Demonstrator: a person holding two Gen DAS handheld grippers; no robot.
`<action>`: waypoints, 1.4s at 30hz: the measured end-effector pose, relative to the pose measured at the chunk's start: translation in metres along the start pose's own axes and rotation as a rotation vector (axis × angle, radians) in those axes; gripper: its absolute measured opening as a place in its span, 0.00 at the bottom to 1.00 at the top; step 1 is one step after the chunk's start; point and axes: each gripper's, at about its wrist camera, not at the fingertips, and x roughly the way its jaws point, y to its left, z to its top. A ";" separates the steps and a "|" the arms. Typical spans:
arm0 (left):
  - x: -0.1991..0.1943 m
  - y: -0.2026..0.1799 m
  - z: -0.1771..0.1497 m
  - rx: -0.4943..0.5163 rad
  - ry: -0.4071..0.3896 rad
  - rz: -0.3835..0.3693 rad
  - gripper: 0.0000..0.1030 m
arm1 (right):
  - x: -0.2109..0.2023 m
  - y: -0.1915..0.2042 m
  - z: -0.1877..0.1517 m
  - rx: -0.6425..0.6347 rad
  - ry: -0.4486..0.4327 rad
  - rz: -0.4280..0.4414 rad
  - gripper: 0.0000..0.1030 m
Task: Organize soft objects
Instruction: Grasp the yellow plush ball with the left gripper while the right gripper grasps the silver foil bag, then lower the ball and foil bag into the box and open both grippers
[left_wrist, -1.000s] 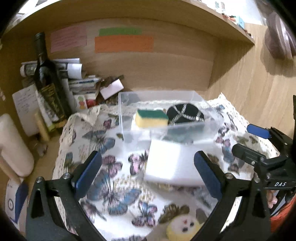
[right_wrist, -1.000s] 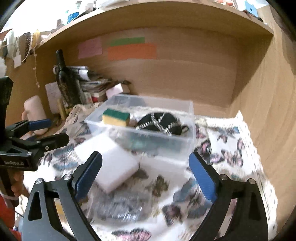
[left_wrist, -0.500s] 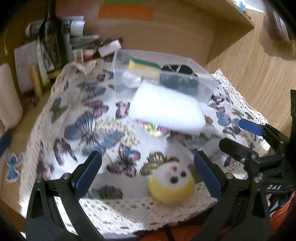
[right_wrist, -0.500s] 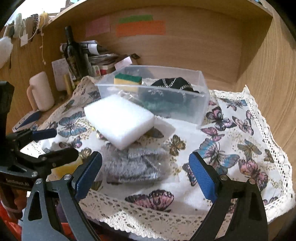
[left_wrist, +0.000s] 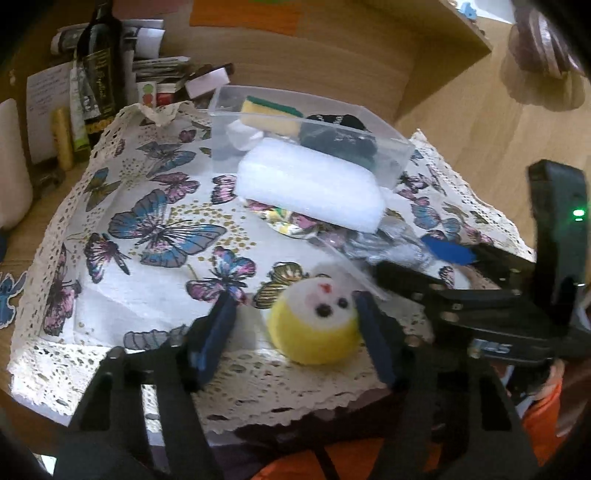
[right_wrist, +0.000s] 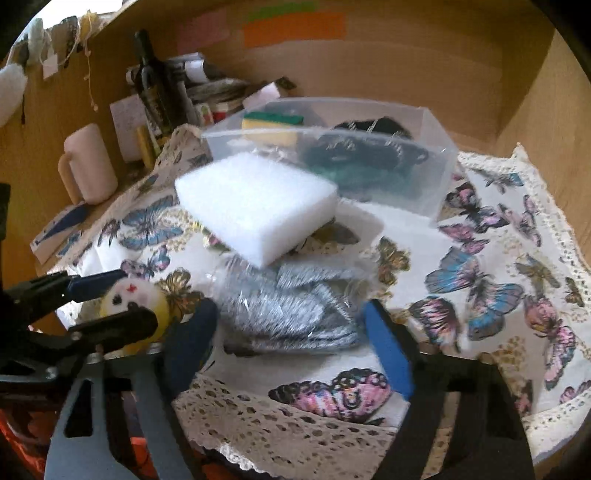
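Left gripper (left_wrist: 295, 328) fingers apart, straddling yellow plush ball (left_wrist: 314, 325), face toward the bin (left_wrist: 391, 155). Right gripper (right_wrist: 291, 339) fingers apart around silver bag (right_wrist: 291, 310); contact unclear, blurred. White sponge (right_wrist: 255, 206) sits atop the bag, long axis diagonal.

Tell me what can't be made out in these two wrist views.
- Dark item in the clear bin: blurred behind the bin wall, both views.
- Silver bag: its contents blurred; the white sponge covers its far end.
- Bottle label: too small, left view.
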 end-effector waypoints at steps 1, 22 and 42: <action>0.000 -0.001 0.000 0.006 0.000 -0.008 0.49 | 0.004 0.001 -0.001 -0.005 0.013 0.005 0.63; -0.023 0.015 0.055 -0.006 -0.156 0.051 0.42 | -0.035 -0.016 0.011 0.008 -0.099 -0.065 0.25; -0.013 0.020 0.143 0.042 -0.263 0.032 0.43 | -0.056 -0.033 0.088 -0.023 -0.295 -0.144 0.25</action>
